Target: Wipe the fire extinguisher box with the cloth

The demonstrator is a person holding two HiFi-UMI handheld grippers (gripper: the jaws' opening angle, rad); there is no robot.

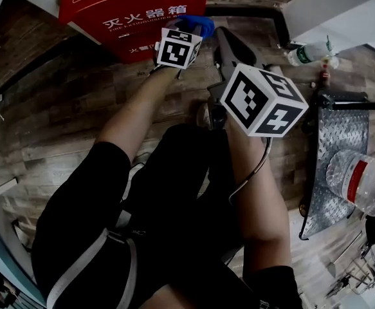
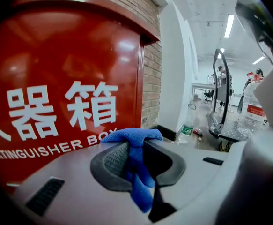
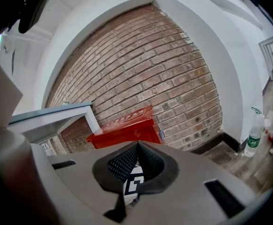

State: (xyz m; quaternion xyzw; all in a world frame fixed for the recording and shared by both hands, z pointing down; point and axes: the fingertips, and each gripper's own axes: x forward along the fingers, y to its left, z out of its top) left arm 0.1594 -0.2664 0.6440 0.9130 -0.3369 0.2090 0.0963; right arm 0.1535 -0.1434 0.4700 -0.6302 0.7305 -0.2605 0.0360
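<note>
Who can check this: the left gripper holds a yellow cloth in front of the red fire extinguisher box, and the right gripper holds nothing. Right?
No: the cloth is blue, not yellow. The left gripper view shows the left gripper shut on it in front of the red fire extinguisher box; the right gripper holds nothing.

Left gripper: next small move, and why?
Probably push the left gripper forward so the blue cloth presses the red front of the fire extinguisher box. The cloth is clamped, sticking past the tips, with the lettered panel right ahead; contact can't be confirmed.
</note>
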